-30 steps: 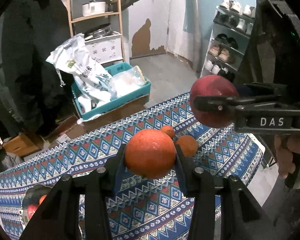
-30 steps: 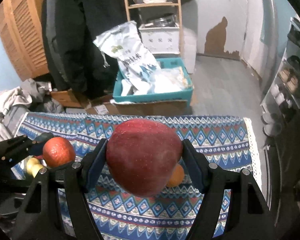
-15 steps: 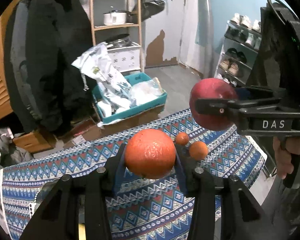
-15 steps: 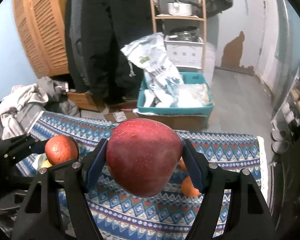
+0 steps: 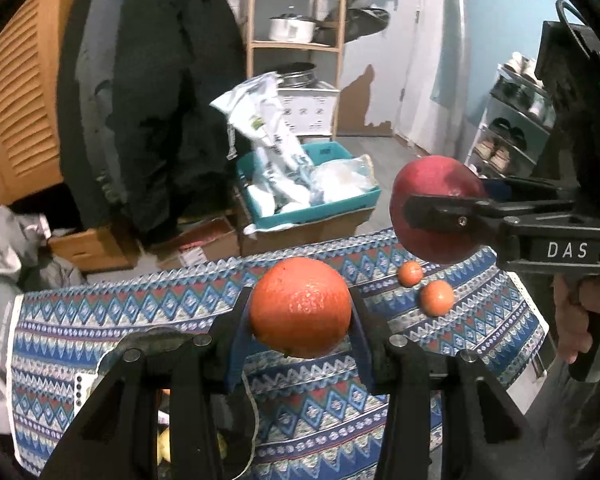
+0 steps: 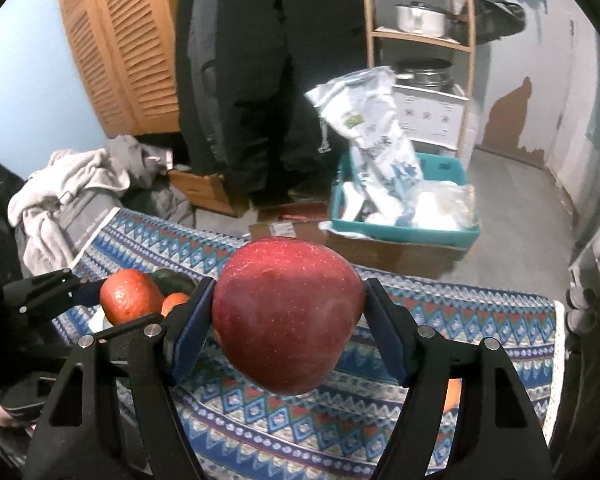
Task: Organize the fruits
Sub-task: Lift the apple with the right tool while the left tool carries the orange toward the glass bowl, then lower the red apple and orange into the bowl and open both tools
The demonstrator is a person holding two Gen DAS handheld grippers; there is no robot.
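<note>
My left gripper (image 5: 300,310) is shut on a large orange (image 5: 300,300) above the patterned cloth (image 5: 100,320). Below its left finger lies a fruit bowl (image 5: 140,338) with a yellow fruit (image 5: 164,446) showing. My right gripper (image 6: 288,314) is shut on a red apple (image 6: 284,340); in the left wrist view that apple (image 5: 436,184) hangs at the right, a hand (image 5: 580,320) on the handle. Two small oranges (image 5: 410,273) (image 5: 437,298) rest on the cloth under it. The right wrist view shows the held orange (image 6: 130,296) over the dark bowl (image 6: 176,278).
Past the table's far edge stand a teal crate (image 5: 320,208) of plastic bags on cardboard boxes, a wooden shelf (image 5: 296,46) with a pot, and a hanging dark coat (image 5: 152,100). A shoe rack (image 5: 512,136) is at the right, heaped clothes (image 6: 68,188) at the left.
Both grippers have swung left across the table with their fruits still held. The bowl has come under the left gripper, and the two small oranges have slid right in its view.
</note>
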